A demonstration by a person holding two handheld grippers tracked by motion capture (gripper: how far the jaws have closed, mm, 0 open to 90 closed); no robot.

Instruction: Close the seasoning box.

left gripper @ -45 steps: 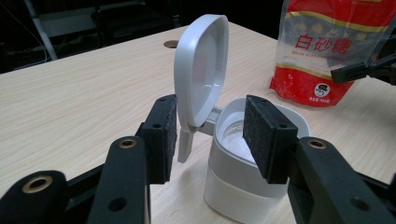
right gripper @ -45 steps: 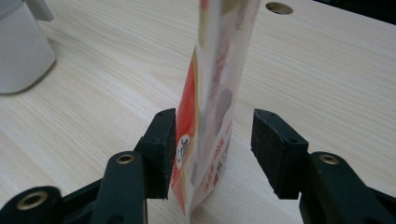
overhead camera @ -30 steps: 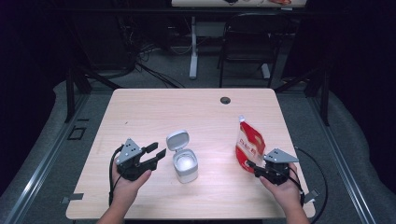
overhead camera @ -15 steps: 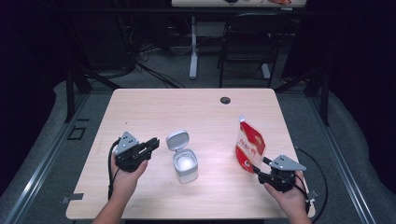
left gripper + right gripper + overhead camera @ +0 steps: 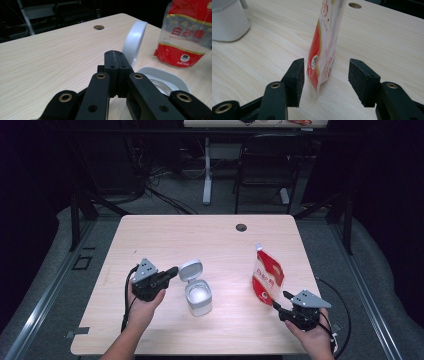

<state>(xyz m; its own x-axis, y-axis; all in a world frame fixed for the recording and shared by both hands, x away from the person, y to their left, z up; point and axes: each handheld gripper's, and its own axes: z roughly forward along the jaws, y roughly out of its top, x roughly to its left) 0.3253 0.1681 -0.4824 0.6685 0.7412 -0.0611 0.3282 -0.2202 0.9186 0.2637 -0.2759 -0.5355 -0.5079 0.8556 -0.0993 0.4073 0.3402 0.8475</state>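
1. The right gripper [image 5: 324,82] stood wide open, its pads flanking the sugar pouch's [image 5: 324,47] lower edge without touching.
2. The left gripper [image 5: 115,60] had just closed, empty (beside the open white container [image 5: 198,296]).
3. The pouch, at three o'clock of the container, looked soft and crinkly; gripping low seemed steadiest.

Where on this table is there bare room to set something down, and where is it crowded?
The far half of the table is bare, from the far edge and cable hole down to the open white container. A free patch lies between the container and the red sugar bag. It is crowded by the left gripper at the lid and the right gripper at the bag.
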